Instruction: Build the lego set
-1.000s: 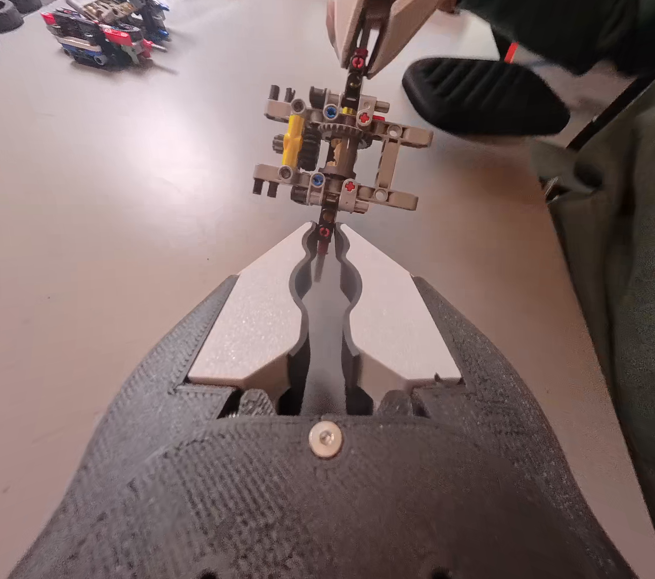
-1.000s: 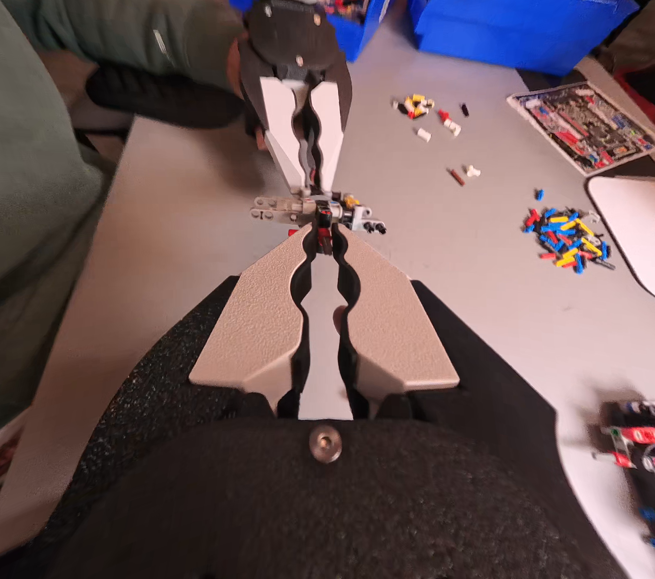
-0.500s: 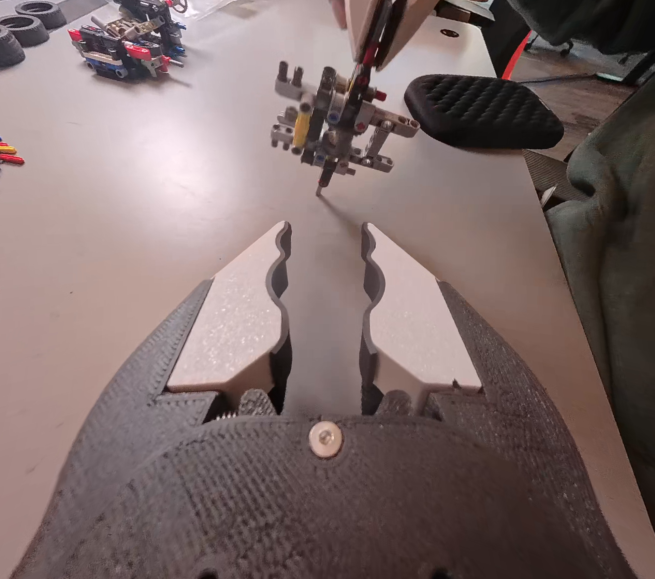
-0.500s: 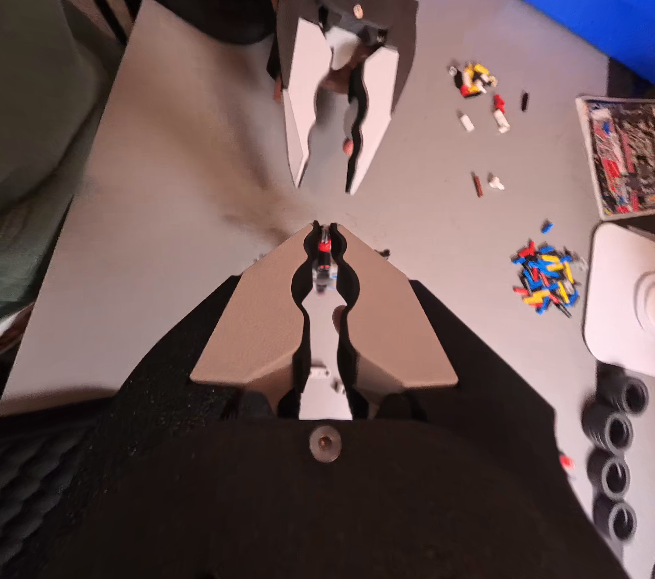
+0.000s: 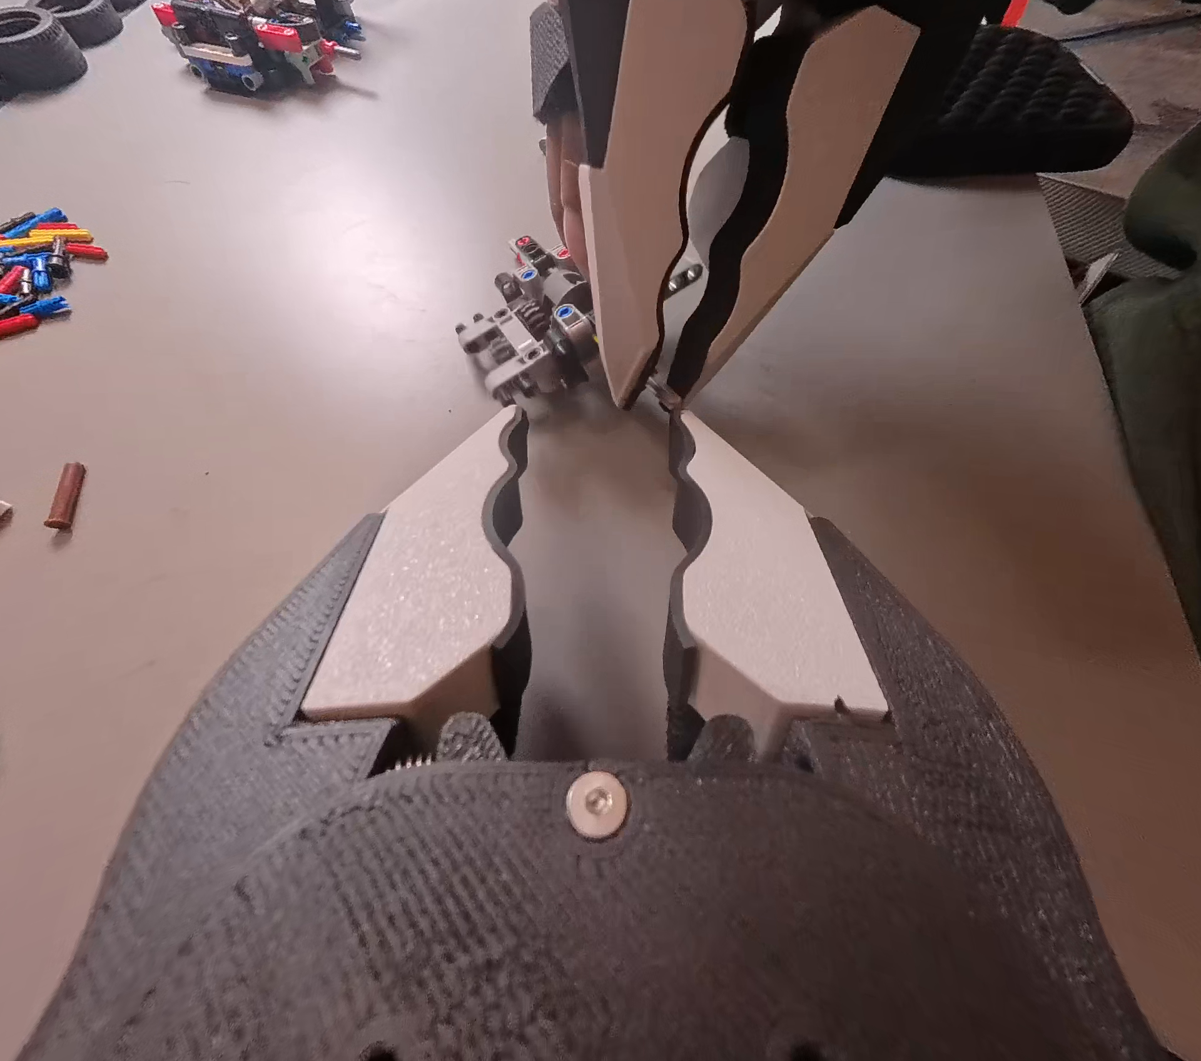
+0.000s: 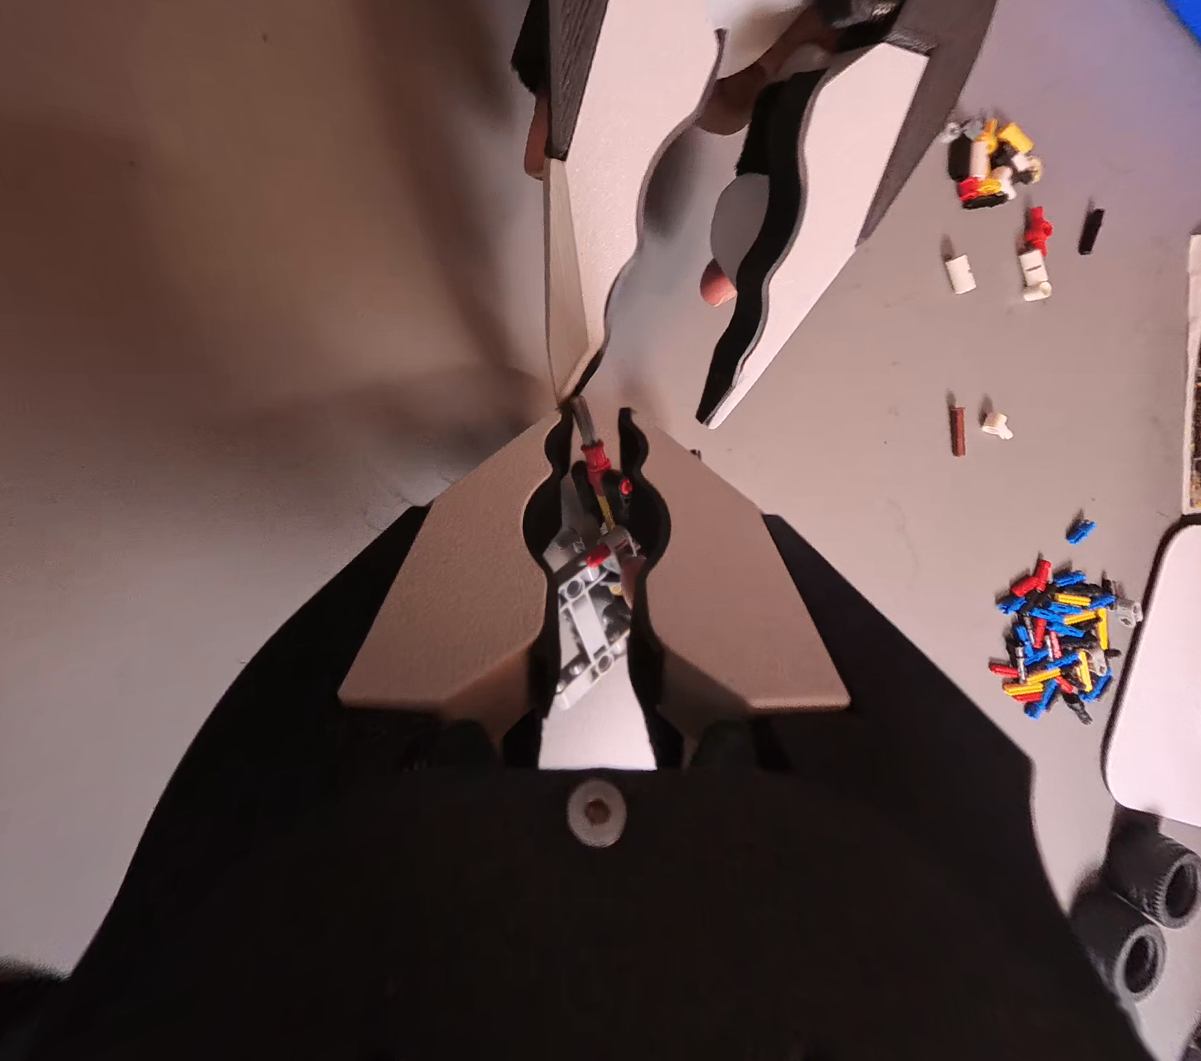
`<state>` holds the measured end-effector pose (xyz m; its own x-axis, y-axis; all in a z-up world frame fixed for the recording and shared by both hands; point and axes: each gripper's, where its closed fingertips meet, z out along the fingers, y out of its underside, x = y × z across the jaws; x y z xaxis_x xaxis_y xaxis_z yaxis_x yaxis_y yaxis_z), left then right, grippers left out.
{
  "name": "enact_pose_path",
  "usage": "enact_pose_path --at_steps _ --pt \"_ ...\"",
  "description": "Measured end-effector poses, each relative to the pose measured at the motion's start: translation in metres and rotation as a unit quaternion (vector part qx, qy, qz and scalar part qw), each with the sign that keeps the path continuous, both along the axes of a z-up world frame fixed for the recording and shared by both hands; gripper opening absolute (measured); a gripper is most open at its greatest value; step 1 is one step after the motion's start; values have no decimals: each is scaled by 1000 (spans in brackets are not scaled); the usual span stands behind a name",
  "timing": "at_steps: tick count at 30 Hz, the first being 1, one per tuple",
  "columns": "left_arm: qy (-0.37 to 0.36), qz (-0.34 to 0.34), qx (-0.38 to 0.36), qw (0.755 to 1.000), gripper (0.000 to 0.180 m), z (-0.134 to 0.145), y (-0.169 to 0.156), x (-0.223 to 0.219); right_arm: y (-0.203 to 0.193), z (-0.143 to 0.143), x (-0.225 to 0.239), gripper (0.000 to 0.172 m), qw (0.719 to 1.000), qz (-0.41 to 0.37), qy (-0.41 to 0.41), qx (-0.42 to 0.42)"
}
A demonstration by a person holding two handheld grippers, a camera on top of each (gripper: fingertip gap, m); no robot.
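The gear assembly (image 5: 529,331), airborne a moment ago, now lies on the table (image 5: 260,445). The right gripper (image 6: 594,412) has parted around its axle, released; the left gripper (image 5: 594,412) gapes, bare. Only the left view shows the car model (image 5: 260,22).

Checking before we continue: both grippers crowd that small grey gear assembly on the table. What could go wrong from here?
1. The left gripper and right gripper are nearly tip to tip, so they may collide.
2. The axle stands between the right fingers with a gap beside it. A nudge could shift the gear assembly.
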<state>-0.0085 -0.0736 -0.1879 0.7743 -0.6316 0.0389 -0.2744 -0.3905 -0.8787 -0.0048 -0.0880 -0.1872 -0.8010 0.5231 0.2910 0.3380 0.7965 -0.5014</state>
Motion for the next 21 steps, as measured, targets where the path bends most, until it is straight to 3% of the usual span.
enact_pose_path --at_steps 1,5,8,10,14,21 --pt "-1 0 0 1000 45 0 0 0 0 4 0 18 1000 -7 9 -13" --pt "1 0 -3 1000 49 -1 0 -2 7 40 5 33 989 -47 75 -117" --pt "-4 4 1 1000 53 3 0 -5 34 67 16 37 971 -110 119 -177" --pt "-13 8 6 1000 55 7 1 -7 56 70 30 39 960 -152 135 -192" --pt "-17 -2 2 1000 60 6 0 -1 89 35 55 42 959 -205 115 -157" --pt "37 -11 -30 999 60 -16 2 11 86 -10 55 42 971 -203 64 -106"
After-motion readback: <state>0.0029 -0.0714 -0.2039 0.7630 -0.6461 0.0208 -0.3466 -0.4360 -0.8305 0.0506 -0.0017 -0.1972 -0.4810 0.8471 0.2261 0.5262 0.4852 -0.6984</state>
